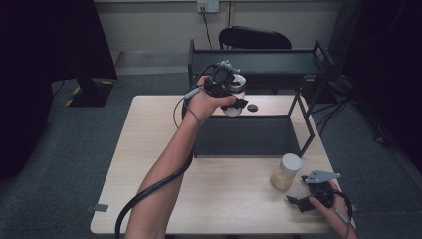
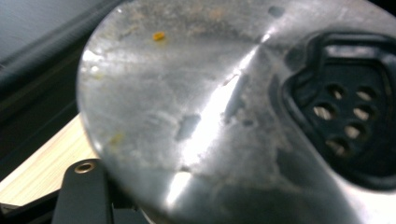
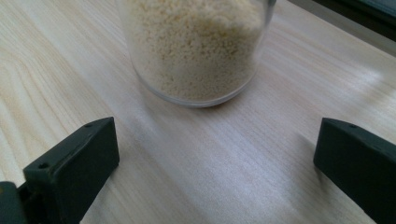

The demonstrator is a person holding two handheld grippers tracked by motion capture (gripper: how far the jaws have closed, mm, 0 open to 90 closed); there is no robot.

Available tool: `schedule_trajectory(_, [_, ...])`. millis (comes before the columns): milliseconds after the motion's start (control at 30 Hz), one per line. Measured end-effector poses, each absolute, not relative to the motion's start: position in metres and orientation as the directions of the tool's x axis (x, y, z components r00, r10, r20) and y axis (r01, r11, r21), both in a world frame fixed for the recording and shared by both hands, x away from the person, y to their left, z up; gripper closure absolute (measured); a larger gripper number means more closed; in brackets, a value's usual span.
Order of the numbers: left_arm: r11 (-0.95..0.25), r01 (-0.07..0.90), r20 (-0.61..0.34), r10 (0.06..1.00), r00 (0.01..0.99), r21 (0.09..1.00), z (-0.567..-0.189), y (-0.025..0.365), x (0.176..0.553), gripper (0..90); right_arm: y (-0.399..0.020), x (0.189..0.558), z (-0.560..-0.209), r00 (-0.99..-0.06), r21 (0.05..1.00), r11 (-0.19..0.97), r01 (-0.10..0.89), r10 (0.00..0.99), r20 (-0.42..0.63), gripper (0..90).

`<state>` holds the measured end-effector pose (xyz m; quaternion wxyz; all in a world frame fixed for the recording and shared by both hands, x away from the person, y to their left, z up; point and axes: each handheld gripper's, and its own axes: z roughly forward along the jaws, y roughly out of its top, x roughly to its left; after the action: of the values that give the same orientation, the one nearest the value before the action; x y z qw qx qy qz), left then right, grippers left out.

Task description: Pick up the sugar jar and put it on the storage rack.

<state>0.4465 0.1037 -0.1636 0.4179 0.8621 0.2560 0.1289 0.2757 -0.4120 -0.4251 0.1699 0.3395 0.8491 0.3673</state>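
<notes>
Left tongs [image 1: 234, 102] grip shaker [image 1: 234, 94] above rack [image 1: 249, 134] (near its top shelf edge); right tongs [image 1: 311, 196] open, near jar [image 1: 286, 172] on surface [image 1: 149, 149].

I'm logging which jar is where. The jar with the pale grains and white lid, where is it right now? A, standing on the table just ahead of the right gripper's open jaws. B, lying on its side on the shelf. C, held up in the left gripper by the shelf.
A: the grain jar stands upright on the table, just ahead of the right gripper, whose jaws stand wide apart and clear of it.
</notes>
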Motion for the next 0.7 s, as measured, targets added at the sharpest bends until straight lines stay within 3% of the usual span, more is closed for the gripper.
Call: schedule_trajectory(700, [-0.517, 0.326, 0.008, 0.543, 0.840, 0.792, -0.131, 0.102, 0.453, 30.2, -0.412, 0.276, -0.425, -0.712, 0.739, 0.500, 0.452, 0.701, -0.039, 0.0])
